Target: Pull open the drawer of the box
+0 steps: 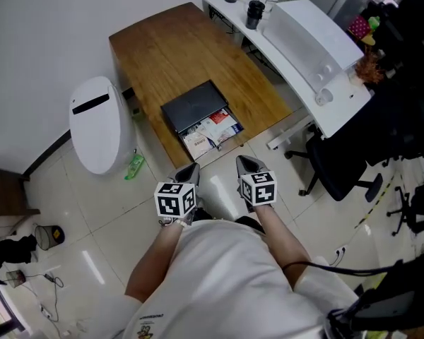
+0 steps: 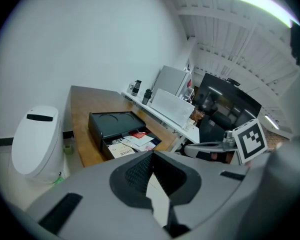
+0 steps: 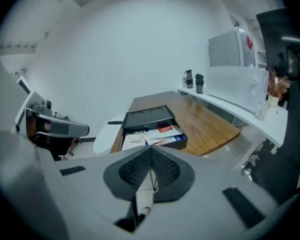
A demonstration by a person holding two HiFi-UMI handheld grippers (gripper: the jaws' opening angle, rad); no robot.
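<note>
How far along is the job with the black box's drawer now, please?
Done: the drawer stands pulled out of the box, with papers showing inside. In hand: nothing; the left tool and right tool are shut, empty, apart from it. Remaining: nothing that I can see.

Wooden table (image 1: 191, 55) by wall. White rounded bin (image 1: 95, 122) just beside it, green bottle (image 1: 134, 166) on floor. Black office chair (image 1: 339, 171) at white desk (image 1: 304, 48).

No words can be read. The papers (image 1: 210, 134) in the drawer (image 1: 222, 145) have print, maybe titles, but it is too small. The left cube (image 1: 175, 201) and right cube (image 1: 258, 188) show black and white squares.
</note>
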